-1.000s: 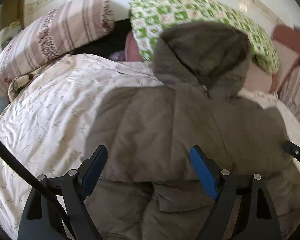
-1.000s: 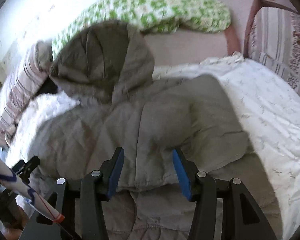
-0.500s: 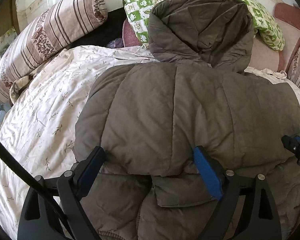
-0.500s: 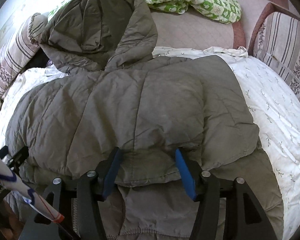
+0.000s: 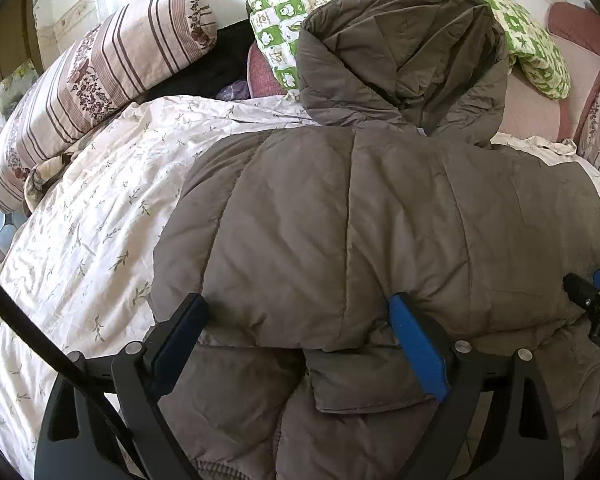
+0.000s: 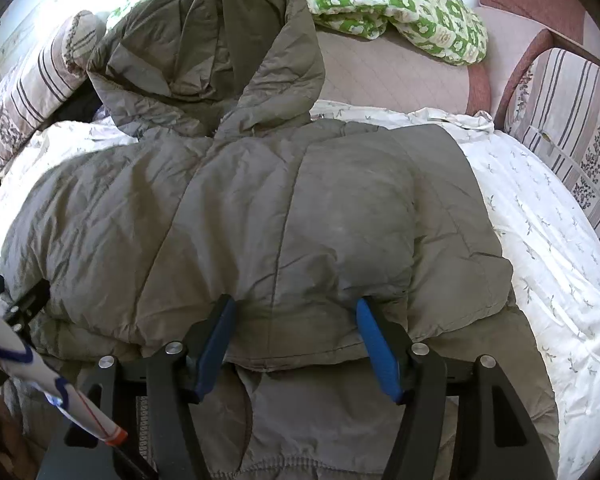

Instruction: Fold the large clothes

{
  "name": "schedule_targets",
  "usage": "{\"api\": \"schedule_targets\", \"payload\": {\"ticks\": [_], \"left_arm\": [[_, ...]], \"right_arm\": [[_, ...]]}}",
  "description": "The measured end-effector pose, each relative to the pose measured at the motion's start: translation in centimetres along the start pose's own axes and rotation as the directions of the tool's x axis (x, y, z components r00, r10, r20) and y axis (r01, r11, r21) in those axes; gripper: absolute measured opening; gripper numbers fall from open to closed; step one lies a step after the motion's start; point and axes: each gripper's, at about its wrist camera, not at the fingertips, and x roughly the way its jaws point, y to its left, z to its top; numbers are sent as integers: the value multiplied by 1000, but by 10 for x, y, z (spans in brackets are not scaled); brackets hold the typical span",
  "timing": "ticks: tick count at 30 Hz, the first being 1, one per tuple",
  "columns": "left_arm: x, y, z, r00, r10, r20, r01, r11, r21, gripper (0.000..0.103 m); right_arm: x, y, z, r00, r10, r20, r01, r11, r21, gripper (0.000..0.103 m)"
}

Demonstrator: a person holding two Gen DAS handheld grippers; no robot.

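A grey-brown puffy hooded jacket (image 5: pixel 360 220) lies on the bed, its hood (image 5: pixel 404 60) toward the pillows. Its upper part is folded over the lower part, with the fold edge right at my fingertips. It also fills the right wrist view (image 6: pixel 260 216). My left gripper (image 5: pixel 300 320) is open, its blue pads astride the left part of the folded edge. My right gripper (image 6: pixel 296 316) is open over the right part of that edge. Neither holds cloth. The right gripper's tip shows at the left view's right edge (image 5: pixel 596 300).
The bed has a white floral duvet (image 5: pixel 92 232). A striped pillow (image 5: pixel 100 76) lies at the back left, a green-checked pillow (image 5: pixel 532 40) behind the hood. A striped cushion (image 6: pixel 572 128) and a reddish headboard (image 6: pixel 540 4) stand at the right. A black cable (image 5: pixel 40 344) crosses the left view.
Both views have dropped and pulled back toward the near edge. The jacket's folded upper part has settled flat on the lower part. Both grippers stay open.
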Motion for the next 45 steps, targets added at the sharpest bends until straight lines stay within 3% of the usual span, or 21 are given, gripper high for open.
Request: {"api": "schedule_targets", "payload": {"ticks": [7,11,14,20,24,28,30,31,33,36,39,42,45], "left_arm": [[0,0,0,1000,5,0,-5,1000,4,92],[-1,0,1,1000,5,1,-5,1000,4,92],[-1,-1,0,1000,6,0,-6,1000,5,92],[-1,-1,0,1000,7,1,-7,1000,6,92],[-1,-1,1,1000,6,1,-6,1000,5,92],[-1,-1,0,1000,8,1,-8,1000,6,92],[-1,-1,1,1000,7,1,-7,1000,6,92],[-1,-1,1,1000,7,1,-7,1000,6,92],[-1,-1,1,1000,8,1,-8,1000,6,92],[-1,0,1,1000,9,1,-9,1000,6,93],[-1,0,0,1000,5,-1,-5,1000,1,93],[-2,1,1,1000,-1,3,1,1000,-6,94],[-9,6,4,1000,-16,26,16,1000,-21,93]], "right_arm": [[-25,1,6,993,64,95,-65,998,5,68],[-14,15,3,996,68,61,-66,997,-39,68],[1,20,0,999,42,10,-42,997,-61,75],[2,15,0,999,44,6,-44,998,-46,78],[-16,8,6,997,60,57,-59,998,-22,78],[-27,-14,17,993,9,116,-14,999,38,77],[-18,-29,21,997,-10,81,3,997,80,59],[-8,-38,21,999,-15,34,11,994,110,43],[11,-51,19,999,14,-42,-7,987,161,42],[19,-52,18,997,24,-69,-12,986,167,43],[18,-46,17,998,-3,-66,12,990,137,43],[11,-52,17,998,26,-56,-16,985,174,44],[-8,-55,20,1000,22,16,-25,982,187,44]]}}
